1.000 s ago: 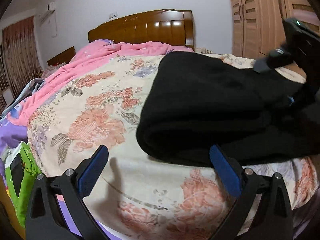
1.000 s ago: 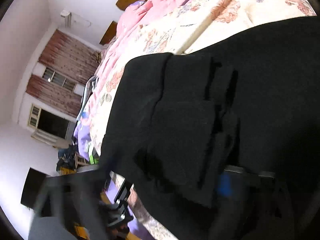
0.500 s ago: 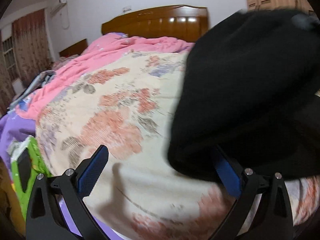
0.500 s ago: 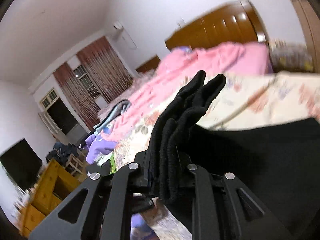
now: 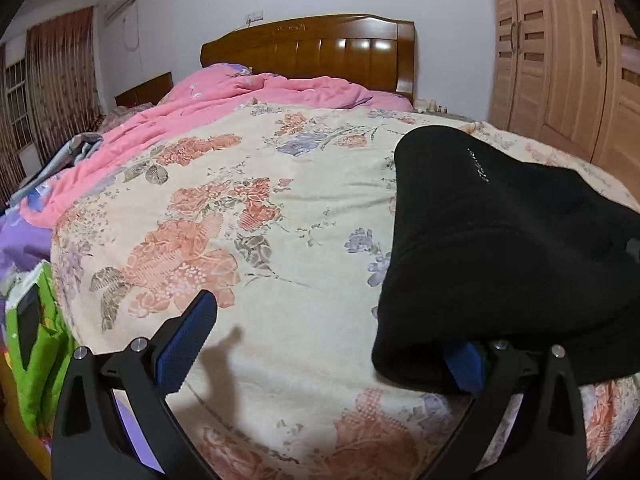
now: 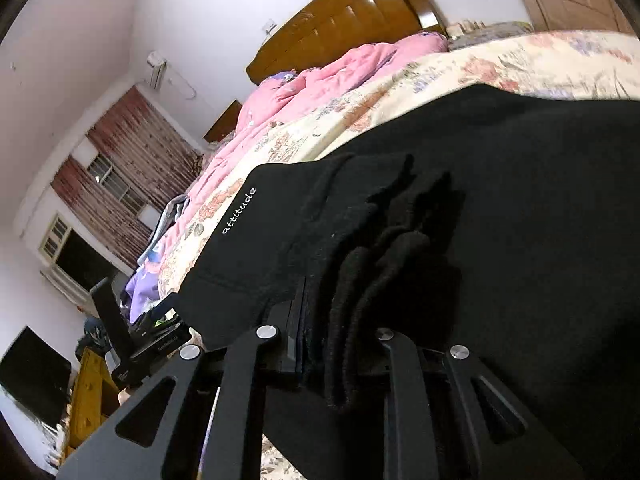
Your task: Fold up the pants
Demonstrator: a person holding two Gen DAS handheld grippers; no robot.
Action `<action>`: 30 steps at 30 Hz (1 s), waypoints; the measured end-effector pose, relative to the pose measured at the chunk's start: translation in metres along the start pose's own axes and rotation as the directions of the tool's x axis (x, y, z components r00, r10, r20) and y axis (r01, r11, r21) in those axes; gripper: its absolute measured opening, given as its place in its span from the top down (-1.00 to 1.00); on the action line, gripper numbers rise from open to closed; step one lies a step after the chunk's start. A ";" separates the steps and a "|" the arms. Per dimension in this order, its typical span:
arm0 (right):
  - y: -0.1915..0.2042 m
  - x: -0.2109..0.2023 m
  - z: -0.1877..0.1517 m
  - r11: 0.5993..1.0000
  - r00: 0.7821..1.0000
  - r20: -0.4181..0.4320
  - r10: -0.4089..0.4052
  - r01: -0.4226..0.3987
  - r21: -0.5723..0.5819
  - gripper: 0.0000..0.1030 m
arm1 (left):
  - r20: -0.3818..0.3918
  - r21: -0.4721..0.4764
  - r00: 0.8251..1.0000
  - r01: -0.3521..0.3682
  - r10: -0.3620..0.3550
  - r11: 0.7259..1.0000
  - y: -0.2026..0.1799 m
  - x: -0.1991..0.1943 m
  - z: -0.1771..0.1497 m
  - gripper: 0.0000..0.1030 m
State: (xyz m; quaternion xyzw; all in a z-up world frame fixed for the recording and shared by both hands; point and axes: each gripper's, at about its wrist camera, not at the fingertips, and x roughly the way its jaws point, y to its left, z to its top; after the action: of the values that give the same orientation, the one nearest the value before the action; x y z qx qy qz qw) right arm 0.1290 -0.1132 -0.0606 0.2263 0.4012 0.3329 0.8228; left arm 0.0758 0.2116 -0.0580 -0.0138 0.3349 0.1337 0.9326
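Black pants (image 5: 508,248) lie bunched and folded over on the right part of a floral bedspread (image 5: 260,216). In the right wrist view the pants (image 6: 500,200) fill most of the frame, with white lettering on one flap. My right gripper (image 6: 340,344) is shut on a thick bundle of the pants' folded layers. My left gripper (image 5: 324,344) is open at the near bed edge; its right finger (image 5: 464,364) sits under the pants' near edge and its left finger (image 5: 184,344) is over bare bedspread.
A pink quilt (image 5: 224,96) is heaped toward the wooden headboard (image 5: 312,48). A wooden wardrobe (image 5: 560,60) stands to the right. A green bag (image 5: 36,344) and purple cloth sit off the bed's left side. The other gripper's body (image 6: 132,340) shows at lower left.
The right gripper closed on the pants, lifted the bundle high and brought it back down over the rest of the pants, exposing the lettering. The left gripper stayed open at the near edge.
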 end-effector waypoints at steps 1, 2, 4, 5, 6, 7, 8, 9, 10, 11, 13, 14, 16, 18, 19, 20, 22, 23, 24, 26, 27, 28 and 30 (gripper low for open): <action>-0.002 -0.002 0.002 1.000 1.000 0.008 0.006 -0.006 0.010 0.66 | -0.003 0.009 1.000 -0.012 0.012 1.000 -0.002 -0.001 0.001 -0.97; 0.000 -0.006 0.004 1.000 1.000 0.028 0.002 -0.003 0.005 0.66 | -0.007 0.018 1.000 -0.027 0.027 0.999 -0.005 -0.002 0.002 -0.97; 0.002 -0.028 0.010 1.000 0.996 0.087 -0.010 0.012 -0.025 0.66 | -0.001 0.056 0.998 -0.064 0.064 0.996 -0.013 -0.010 0.005 -0.97; 0.003 -0.036 0.013 1.000 0.994 0.109 -0.012 0.015 -0.025 0.66 | 0.019 0.096 0.996 -0.087 0.086 0.992 -0.021 -0.016 0.006 -0.97; 0.001 -0.042 0.014 1.000 0.993 0.119 -0.025 0.027 -0.014 0.66 | 0.044 0.141 0.993 -0.115 0.110 0.983 -0.029 -0.022 0.007 -0.97; -0.001 -0.042 0.013 0.999 0.993 0.110 -0.034 0.035 -0.005 0.66 | 0.063 0.171 0.990 -0.133 0.124 0.976 -0.035 -0.026 0.007 -0.97; -0.007 -0.039 0.012 0.999 0.995 0.090 -0.043 0.042 0.006 0.66 | 0.084 0.204 0.987 -0.153 0.138 0.967 -0.043 -0.029 0.007 -0.97; -0.016 -0.030 0.005 0.998 0.997 0.049 -0.055 0.053 0.027 0.66 | 0.089 0.222 0.985 -0.163 0.146 0.961 -0.047 -0.030 0.007 -0.97; -0.022 -0.024 0.000 0.997 0.997 0.027 -0.068 0.067 0.036 0.65 | 0.084 0.238 0.983 -0.178 0.162 0.955 -0.051 -0.027 0.006 -0.97; -0.028 -0.019 -0.003 0.996 0.997 0.023 -0.075 0.074 0.045 0.65 | 0.070 0.245 0.982 -0.188 0.176 0.951 -0.053 -0.022 0.004 -0.97; -0.030 -0.023 0.001 0.997 0.999 0.022 -0.046 0.044 0.065 0.65 | 0.035 0.226 0.982 -0.186 0.183 0.956 -0.049 -0.010 0.000 -0.97; -0.027 -0.021 0.003 0.997 0.999 0.015 -0.049 0.048 0.056 0.65 | 0.033 0.190 0.987 -0.162 0.159 0.968 -0.044 -0.010 0.000 -0.97; -0.027 -0.022 0.004 0.997 0.998 -0.001 -0.060 0.060 0.050 0.49 | 0.005 0.143 0.993 -0.120 0.121 0.982 -0.036 -0.008 0.000 -0.97; -0.026 -0.029 0.006 0.994 0.995 -0.026 -0.100 0.100 0.031 0.14 | -0.001 0.162 0.993 -0.113 0.115 0.980 -0.035 -0.010 0.002 -0.97; -0.025 -0.039 0.008 0.993 0.993 -0.015 -0.117 0.117 0.013 -0.17 | -0.004 0.178 0.993 -0.117 0.120 0.977 -0.037 -0.012 0.001 -0.97; -0.023 -0.050 0.010 0.991 0.991 0.009 -0.136 0.136 0.004 -0.34 | -0.011 0.203 0.992 -0.118 0.123 0.972 -0.038 -0.018 0.001 -0.97; -0.015 -0.083 0.014 0.972 0.966 0.132 -0.223 0.231 -0.052 -0.56 | -0.006 0.239 0.993 -0.117 0.122 0.964 -0.037 -0.035 0.001 -0.97; -0.011 -0.089 0.016 0.965 0.958 0.159 -0.237 0.251 -0.074 -0.56 | 0.000 0.247 0.992 -0.120 0.124 0.961 -0.034 -0.046 0.002 -0.97; -0.003 -0.095 0.020 0.957 0.949 0.193 -0.249 0.272 -0.104 -0.56 | 0.012 0.239 0.991 -0.133 0.134 0.962 -0.029 -0.057 0.005 -0.97; 0.013 -0.093 0.024 0.946 0.944 0.222 -0.244 0.283 -0.160 -0.56 | 0.084 0.142 0.990 -0.127 0.116 0.982 -0.013 -0.089 0.024 -0.97; 0.025 -0.084 0.026 0.935 0.945 0.221 -0.242 0.288 -0.206 -0.56 | 0.117 0.081 0.991 -0.068 0.058 0.994 -0.008 -0.103 0.037 -0.97; 0.034 -0.073 0.026 0.919 0.943 0.214 -0.253 0.303 -0.251 -0.56 | 0.165 0.005 0.986 0.039 -0.039 0.999 -0.004 -0.118 0.054 -0.97; 0.054 -0.046 0.023 0.875 0.936 0.200 -0.290 0.344 -0.341 -0.56 | 0.203 -0.037 0.956 0.223 -0.211 0.974 -0.013 -0.124 0.078 -0.97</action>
State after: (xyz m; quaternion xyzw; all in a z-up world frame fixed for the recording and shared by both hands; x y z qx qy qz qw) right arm 0.1070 -0.1125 0.0112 0.0210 0.3026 0.2458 0.9206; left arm 0.0355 0.1779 0.0798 -0.0649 0.2330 0.0410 0.9694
